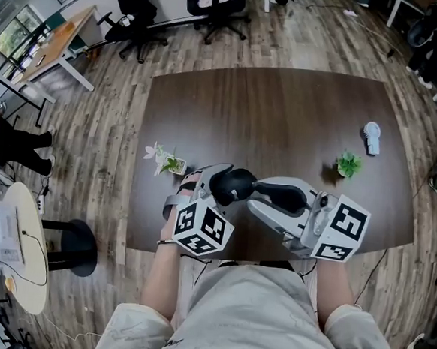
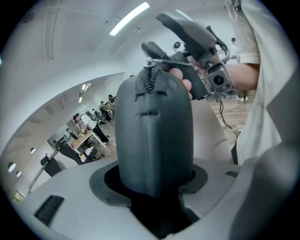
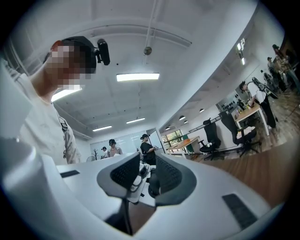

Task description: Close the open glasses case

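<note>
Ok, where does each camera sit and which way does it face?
Head view: on the person's head, steeply down at the table; lap, left gripper and right gripper show.
Left gripper view: on that gripper, along its fingers at the case they clamp; right gripper, shirt beyond.
Right gripper view: on that gripper, up at the ceiling; shirt at left.
Shared: the case, in head and left gripper views.
</note>
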`<control>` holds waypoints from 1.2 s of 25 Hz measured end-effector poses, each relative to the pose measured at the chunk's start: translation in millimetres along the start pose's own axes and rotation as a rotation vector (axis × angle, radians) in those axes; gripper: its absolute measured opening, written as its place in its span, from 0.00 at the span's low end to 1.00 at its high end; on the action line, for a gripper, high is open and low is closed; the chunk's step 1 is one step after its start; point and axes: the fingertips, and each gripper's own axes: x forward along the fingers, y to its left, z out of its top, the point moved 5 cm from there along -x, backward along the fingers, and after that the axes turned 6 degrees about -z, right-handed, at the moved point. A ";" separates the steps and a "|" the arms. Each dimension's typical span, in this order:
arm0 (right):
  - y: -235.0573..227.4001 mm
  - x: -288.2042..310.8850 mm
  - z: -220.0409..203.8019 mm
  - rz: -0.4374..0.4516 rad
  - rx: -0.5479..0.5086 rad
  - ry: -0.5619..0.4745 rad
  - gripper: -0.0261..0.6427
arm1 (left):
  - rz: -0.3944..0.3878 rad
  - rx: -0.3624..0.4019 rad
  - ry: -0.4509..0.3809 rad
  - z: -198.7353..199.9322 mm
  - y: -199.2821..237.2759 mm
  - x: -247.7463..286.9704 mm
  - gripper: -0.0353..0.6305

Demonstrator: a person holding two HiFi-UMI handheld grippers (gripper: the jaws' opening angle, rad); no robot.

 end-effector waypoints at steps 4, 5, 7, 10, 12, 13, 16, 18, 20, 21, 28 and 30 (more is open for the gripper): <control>-6.4 -13.9 9.6 0.000 -0.069 -0.023 0.31 | -0.118 -0.088 -0.201 18.5 -3.9 -14.0 0.42; -5.9 -15.4 10.2 0.008 -0.086 -0.016 0.35 | -0.158 -0.098 -0.254 26.2 -7.0 -18.8 0.42; -1.5 -15.9 10.2 0.039 -0.122 0.003 0.41 | -0.239 -0.104 -0.350 42.9 -14.0 -28.5 0.42; 7.1 -8.6 7.9 0.101 -0.159 0.032 0.47 | -0.336 -0.103 -0.449 61.8 -20.4 -40.1 0.42; 11.8 -4.0 6.1 0.136 -0.173 0.049 0.47 | -0.383 -0.108 -0.481 68.4 -24.7 -42.9 0.42; 13.2 -3.0 5.0 0.146 -0.181 0.058 0.47 | -0.401 -0.108 -0.490 71.3 -27.2 -42.9 0.42; 13.8 -2.9 2.6 0.148 -0.210 0.066 0.44 | -0.422 -0.115 -0.507 75.8 -31.7 -41.2 0.42; 15.2 -3.0 2.2 0.148 -0.226 0.062 0.43 | -0.420 -0.119 -0.518 75.9 -32.6 -41.8 0.42; 16.2 -6.0 2.3 0.150 -0.244 0.060 0.42 | -0.406 -0.115 -0.529 77.9 -34.3 -40.3 0.42; 15.4 -8.7 2.5 0.149 -0.249 0.058 0.42 | -0.394 -0.113 -0.537 79.2 -34.9 -39.0 0.43; 0.2 -27.7 16.2 0.058 -0.245 0.015 0.42 | -0.251 -0.121 -0.571 62.7 -22.2 -50.6 0.48; -8.2 -37.8 25.0 0.011 -0.250 -0.001 0.42 | -0.181 -0.149 -0.608 60.0 -14.5 -54.6 0.49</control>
